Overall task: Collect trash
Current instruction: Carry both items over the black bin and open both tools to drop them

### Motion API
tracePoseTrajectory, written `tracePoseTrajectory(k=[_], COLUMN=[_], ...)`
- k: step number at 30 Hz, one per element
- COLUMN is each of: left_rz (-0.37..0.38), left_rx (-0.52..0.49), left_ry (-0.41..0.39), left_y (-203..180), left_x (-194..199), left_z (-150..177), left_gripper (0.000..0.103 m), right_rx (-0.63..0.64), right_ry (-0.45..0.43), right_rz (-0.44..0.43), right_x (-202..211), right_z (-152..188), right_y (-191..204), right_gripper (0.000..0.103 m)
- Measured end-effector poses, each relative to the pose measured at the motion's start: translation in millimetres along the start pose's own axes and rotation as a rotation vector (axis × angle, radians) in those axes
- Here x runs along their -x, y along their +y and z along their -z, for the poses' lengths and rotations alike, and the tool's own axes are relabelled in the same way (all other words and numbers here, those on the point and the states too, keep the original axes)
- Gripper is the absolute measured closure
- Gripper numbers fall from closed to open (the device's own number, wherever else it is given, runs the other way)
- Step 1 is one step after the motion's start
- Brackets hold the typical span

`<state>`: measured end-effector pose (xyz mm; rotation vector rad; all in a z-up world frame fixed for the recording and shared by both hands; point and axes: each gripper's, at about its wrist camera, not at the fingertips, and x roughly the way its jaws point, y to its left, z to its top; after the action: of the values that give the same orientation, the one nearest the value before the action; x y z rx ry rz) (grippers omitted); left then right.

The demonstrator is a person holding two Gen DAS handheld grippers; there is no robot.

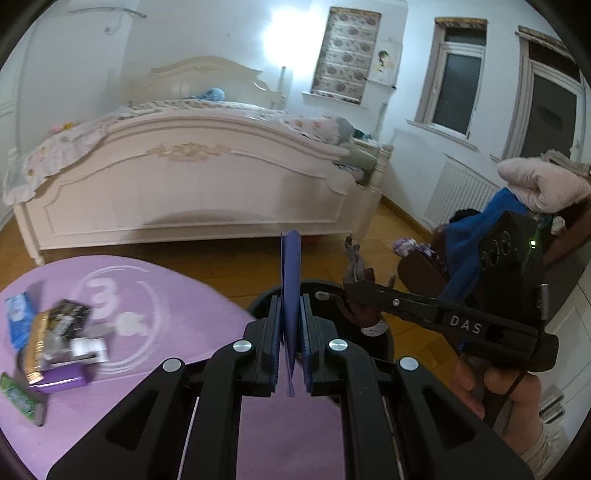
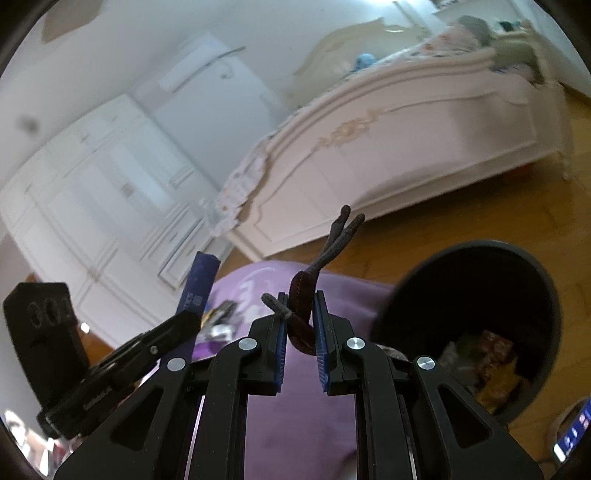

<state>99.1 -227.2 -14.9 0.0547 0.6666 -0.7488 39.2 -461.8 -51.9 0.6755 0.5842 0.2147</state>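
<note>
Fingers (image 1: 274,325) pinch a blue wrapper (image 1: 290,280); only right wrist shows bin (image 2: 476,258) contents.

You had a dim, bluish indoor light in both views. In the left wrist view a lamp (image 1: 282,35) glared hard against the far wall above the bed (image 1: 192,173), washing out the plaster around it, and the trash pile (image 1: 51,339) on the purple mat (image 1: 155,295) smeared with motion blur. In the right wrist view the wardrobe (image 2: 92,192) and bed were soft and streaked. Both fisheye pictures curved straight lines and went black in the corners.
</note>
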Motion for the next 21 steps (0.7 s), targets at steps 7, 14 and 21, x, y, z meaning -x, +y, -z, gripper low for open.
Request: tracePoseTrajectory(k=[7,14,21], left_rz=[0.031,0.046,0.05], left_rx=[-0.038,-0.057,-0.064], left_ry=[0.051,0.099,0.132], left_y=[-33,-47,-53], left_x=[-38,-62,-75], left_z=[-1,5,8], left_gripper=[0.092,0.092,0.092], right_rx=[-0.098,-0.153,-0.194], right_ry=[-0.002,0.003,0.011], right_rz=[0.068,0.09,0.1], right_x=[10,9,6], right_z=[7,6,12], right_y=[-48,-78,-97], right_gripper=[0.088,0.088,0.088])
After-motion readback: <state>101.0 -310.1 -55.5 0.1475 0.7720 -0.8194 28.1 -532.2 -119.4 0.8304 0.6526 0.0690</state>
